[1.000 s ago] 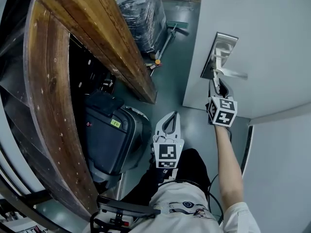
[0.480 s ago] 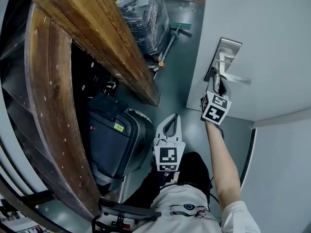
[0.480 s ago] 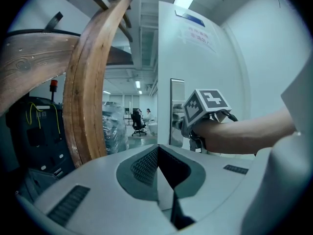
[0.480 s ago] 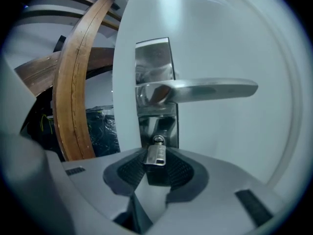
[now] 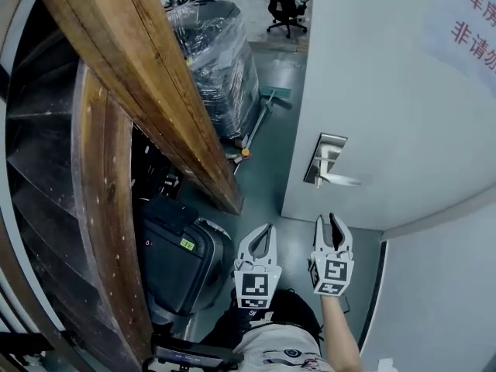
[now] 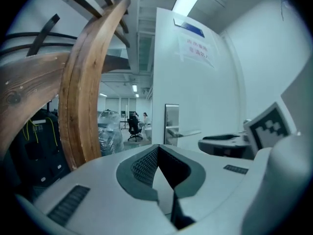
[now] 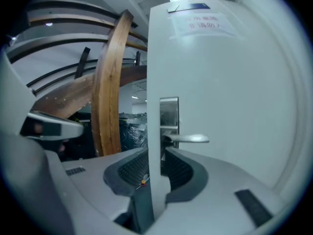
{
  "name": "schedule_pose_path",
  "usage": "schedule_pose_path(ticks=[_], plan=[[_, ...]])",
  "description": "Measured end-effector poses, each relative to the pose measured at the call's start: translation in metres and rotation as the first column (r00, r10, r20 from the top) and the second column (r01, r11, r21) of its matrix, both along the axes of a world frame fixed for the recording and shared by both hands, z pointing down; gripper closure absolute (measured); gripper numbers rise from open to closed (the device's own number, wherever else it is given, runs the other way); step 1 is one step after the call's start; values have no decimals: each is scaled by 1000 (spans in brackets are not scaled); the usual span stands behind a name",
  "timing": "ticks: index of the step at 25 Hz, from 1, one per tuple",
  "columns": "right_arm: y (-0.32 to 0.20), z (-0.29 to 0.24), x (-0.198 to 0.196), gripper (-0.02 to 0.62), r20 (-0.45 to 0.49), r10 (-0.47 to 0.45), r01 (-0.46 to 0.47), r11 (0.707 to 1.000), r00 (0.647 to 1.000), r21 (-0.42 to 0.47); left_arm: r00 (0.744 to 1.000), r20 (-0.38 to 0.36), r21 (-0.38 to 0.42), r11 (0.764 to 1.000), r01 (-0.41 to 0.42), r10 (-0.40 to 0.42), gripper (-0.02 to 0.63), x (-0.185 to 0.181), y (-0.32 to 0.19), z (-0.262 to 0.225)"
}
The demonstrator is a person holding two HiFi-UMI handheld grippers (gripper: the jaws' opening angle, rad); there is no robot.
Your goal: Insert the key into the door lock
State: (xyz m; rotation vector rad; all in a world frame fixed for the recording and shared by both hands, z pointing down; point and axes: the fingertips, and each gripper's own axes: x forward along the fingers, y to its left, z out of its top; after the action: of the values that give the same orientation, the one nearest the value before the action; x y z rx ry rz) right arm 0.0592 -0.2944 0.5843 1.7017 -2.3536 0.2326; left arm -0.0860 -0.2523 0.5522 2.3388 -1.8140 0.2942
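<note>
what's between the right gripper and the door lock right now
Nothing visible. The right gripper hangs short of the lock plate on the white door, with only open air between. Its fingers are apart, with no key showing in them; whether one sits in the lock plate is too small to tell.

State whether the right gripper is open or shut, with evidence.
Open: the right gripper has its fingers apart, nothing between them; the door shows through the gap.
</note>
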Motion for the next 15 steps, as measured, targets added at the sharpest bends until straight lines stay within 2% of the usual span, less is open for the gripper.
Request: schedule_pose_path(ticks=[1,2,3,6,9,15], plan=[[16,-23,4,490,2,-1,1,1000,1000,22,1000,-5,9,1000,-15,15,601,5,0,-18],[30,-46,9,559,7,0,0,999,1000,43,999,-9,22,999,-31,31,601,11,-1,-35],[40,-68,13,588,16,-1,0,998,1000,62,999,-12,38,998,-45,46,601,17,-2,-52],[52,-120,22,588,41,-15,9,991,999,131,996,-10,103,991,-88,90,601,31,-10,-94],[70,-153,29,588,52,-22,13,985,998,173,993,-6,141,983,-118,120,601,38,5,-122],[71,-189,28,588,51,-29,16,969,998,245,994,-16,190,976,-107,112,601,31,6,-147]])
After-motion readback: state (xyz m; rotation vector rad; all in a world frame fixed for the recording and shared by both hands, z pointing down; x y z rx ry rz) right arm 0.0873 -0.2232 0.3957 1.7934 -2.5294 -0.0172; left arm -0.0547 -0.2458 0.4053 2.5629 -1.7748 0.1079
